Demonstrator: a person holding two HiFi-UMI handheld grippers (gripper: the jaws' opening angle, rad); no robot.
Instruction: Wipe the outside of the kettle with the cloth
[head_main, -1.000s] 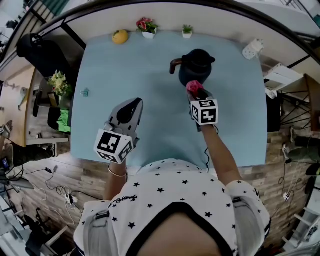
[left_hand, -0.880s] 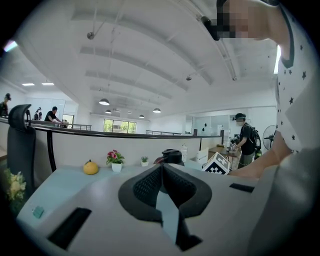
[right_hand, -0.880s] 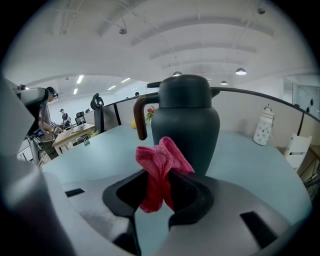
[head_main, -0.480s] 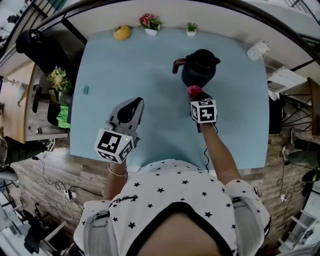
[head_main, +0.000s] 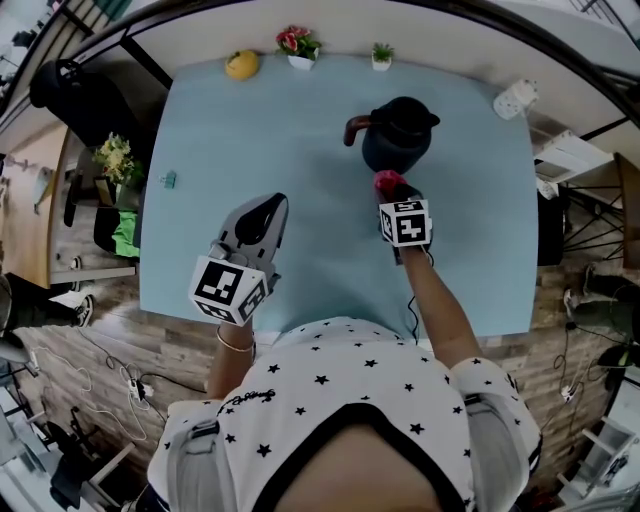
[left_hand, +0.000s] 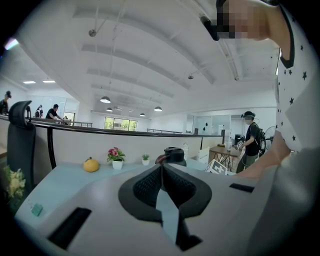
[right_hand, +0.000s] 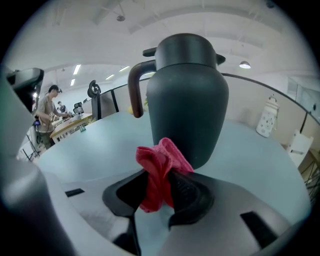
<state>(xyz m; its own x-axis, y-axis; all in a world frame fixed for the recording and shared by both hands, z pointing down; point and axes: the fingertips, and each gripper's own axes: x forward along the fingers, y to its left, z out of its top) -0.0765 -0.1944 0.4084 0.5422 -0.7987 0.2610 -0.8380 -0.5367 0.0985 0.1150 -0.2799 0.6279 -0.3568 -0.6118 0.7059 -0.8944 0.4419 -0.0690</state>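
While the right gripper (right_hand: 159, 192) is being held closed on a bunched pink cloth (right_hand: 161, 165), the cloth's upper fold is being presented at the lower wall of the dark kettle (head_main: 398, 135), on the side facing the near edge of the surface. Actual contact between cloth and kettle cannot be confirmed from either view. The kettle is being carried upright by the pale blue table (head_main: 250, 130), towards the far edge and right of the middle. Its lid is being kept on, and its curved handle (brownish in the head view) is being pointed towards the left edge.

The left gripper (left_hand: 161, 172) is being held over the near left part of the surface, well apart from the kettle. Its jaws are being kept together with nothing between them, and are being pointed towards the far edge.

Along the far edge, a yellow fruit (head_main: 240, 65), a white pot of pink flowers (head_main: 299, 45) and a small green plant (head_main: 381, 57) are being displayed in a row. A white object (head_main: 509, 98) is being kept at the far right corner, and a small teal item (head_main: 169, 180) is being noted just inside the left edge.
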